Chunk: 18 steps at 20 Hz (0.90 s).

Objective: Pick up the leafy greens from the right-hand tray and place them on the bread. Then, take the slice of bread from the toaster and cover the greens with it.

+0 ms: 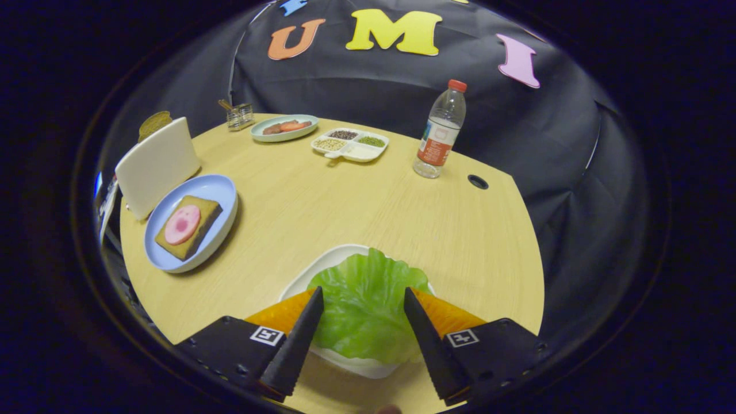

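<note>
A green lettuce leaf (363, 307) lies on a white tray (322, 270) right under my gripper (363, 294). The gripper is open, one finger on each side of the leaf, and I cannot tell if the tips touch it. Further off to the left, a blue plate (215, 190) holds a brown bread slice (198, 236) topped with a pink round of ham (182, 225). Behind that plate stands a white toaster (156, 164) with a brown slice (153, 122) sticking up from its far side.
At the back of the wooden table (356, 201) sit a green plate of food (284, 127), a white divided dish of grains (351, 144) and a small wire holder (239, 115). A water bottle (440, 132) stands at the right, near a round cable hole (478, 181).
</note>
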{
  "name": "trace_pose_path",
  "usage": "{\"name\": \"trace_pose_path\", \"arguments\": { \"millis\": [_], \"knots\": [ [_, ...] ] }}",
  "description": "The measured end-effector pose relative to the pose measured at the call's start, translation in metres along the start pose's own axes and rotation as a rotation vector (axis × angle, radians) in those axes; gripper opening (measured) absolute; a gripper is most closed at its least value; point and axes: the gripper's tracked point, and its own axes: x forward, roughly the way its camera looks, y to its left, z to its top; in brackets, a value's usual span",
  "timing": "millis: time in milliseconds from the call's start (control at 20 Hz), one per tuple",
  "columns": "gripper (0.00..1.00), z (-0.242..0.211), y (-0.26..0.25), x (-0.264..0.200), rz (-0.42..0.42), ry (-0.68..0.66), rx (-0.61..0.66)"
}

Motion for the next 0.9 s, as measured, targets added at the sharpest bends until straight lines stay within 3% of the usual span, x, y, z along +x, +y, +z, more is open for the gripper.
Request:
{"name": "trace_pose_path", "arguments": {
  "millis": [150, 250, 450, 550, 900],
  "knots": [
    [0.9, -0.005, 0.011, 0.012, 0.081, 0.033, 0.035],
    [0.64, -0.01, 0.016, 0.015, 0.152, 0.03, 0.058],
    [0.12, -0.004, 0.01, 0.022, 0.167, 0.026, 0.072],
    [0.01, -0.003, 0.01, 0.015, 0.158, 0.024, 0.106],
    [0.0, 0.011, 0.012, -0.012, 0.144, -0.058, 0.124]
  ]
}}
